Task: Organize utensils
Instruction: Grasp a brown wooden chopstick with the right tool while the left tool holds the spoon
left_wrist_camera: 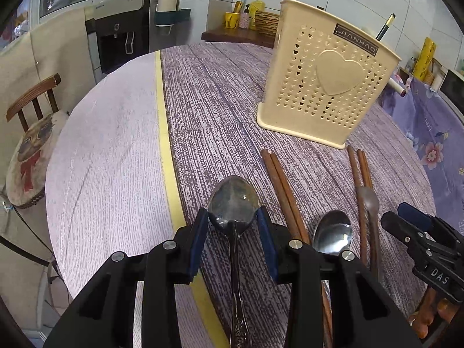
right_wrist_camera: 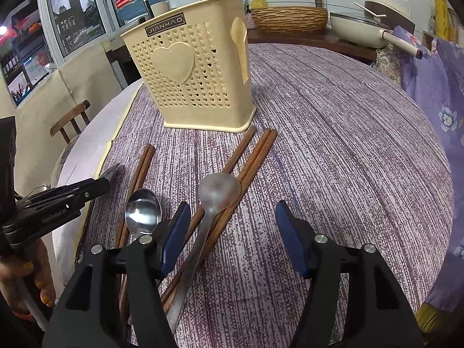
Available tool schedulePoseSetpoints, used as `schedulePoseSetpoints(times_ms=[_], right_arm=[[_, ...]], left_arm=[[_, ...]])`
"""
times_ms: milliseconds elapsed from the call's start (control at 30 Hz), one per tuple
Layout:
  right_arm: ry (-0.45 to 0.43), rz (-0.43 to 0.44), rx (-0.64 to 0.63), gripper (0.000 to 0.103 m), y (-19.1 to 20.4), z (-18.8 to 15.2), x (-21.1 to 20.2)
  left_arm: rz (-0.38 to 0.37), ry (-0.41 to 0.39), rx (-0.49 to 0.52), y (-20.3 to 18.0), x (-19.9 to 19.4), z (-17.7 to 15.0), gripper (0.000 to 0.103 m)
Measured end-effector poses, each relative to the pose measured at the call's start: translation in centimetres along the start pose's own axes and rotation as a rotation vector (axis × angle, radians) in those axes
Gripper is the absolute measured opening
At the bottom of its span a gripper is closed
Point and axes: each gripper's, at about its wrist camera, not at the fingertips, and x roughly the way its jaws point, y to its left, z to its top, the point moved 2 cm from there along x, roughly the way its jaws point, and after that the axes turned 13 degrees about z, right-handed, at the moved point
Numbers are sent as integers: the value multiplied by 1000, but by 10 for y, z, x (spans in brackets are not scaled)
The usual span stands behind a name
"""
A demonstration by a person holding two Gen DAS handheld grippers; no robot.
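Note:
My left gripper [left_wrist_camera: 233, 220] is shut on the bowl of a dull metal spoon [left_wrist_camera: 232, 197]; its ornate handle runs back under the gripper. In the right wrist view that gripper [right_wrist_camera: 98, 184] comes in from the left with the spoon's tip sticking out. The cream perforated utensil holder [left_wrist_camera: 324, 87] [right_wrist_camera: 191, 81] stands upright further back. On the cloth lie a shiny spoon [left_wrist_camera: 333, 232] [right_wrist_camera: 143, 211], a matte grey spoon [left_wrist_camera: 369, 203] [right_wrist_camera: 217, 191] and two chopstick pairs [left_wrist_camera: 284, 191] [left_wrist_camera: 361, 179] [right_wrist_camera: 142, 174] [right_wrist_camera: 249, 162]. My right gripper [right_wrist_camera: 232, 211] [left_wrist_camera: 411, 223] stands open above the cloth, beside the matte spoon.
The round table [left_wrist_camera: 110, 145] has a purple striped cloth with a yellow edge band. A wooden chair [left_wrist_camera: 32, 133] with a cushion stands at the left. A floral cloth [right_wrist_camera: 435, 92] hangs at the right. A counter behind holds a woven basket [right_wrist_camera: 290, 18] and a pan [right_wrist_camera: 356, 29].

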Motion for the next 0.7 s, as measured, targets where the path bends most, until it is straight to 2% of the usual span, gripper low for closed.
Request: schedulePoseSetpoints(times_ms=[133, 233, 367, 500, 700], right_arm=[[-30, -23, 31, 57, -9, 10, -2], [-47, -46, 48, 48, -15, 20, -2], [-21, -56, 81, 33, -25, 28, 9], [14, -57, 106, 24, -29, 32, 24], [41, -56, 126, 22, -30, 38, 39]], left_arm=[[9, 9, 8, -2, 3, 0, 37], [13, 9, 2, -2, 5, 1, 43], [19, 8, 4, -2, 6, 3, 44], [24, 8, 10, -2, 8, 4, 44], [40, 3, 24, -3, 9, 4, 45]])
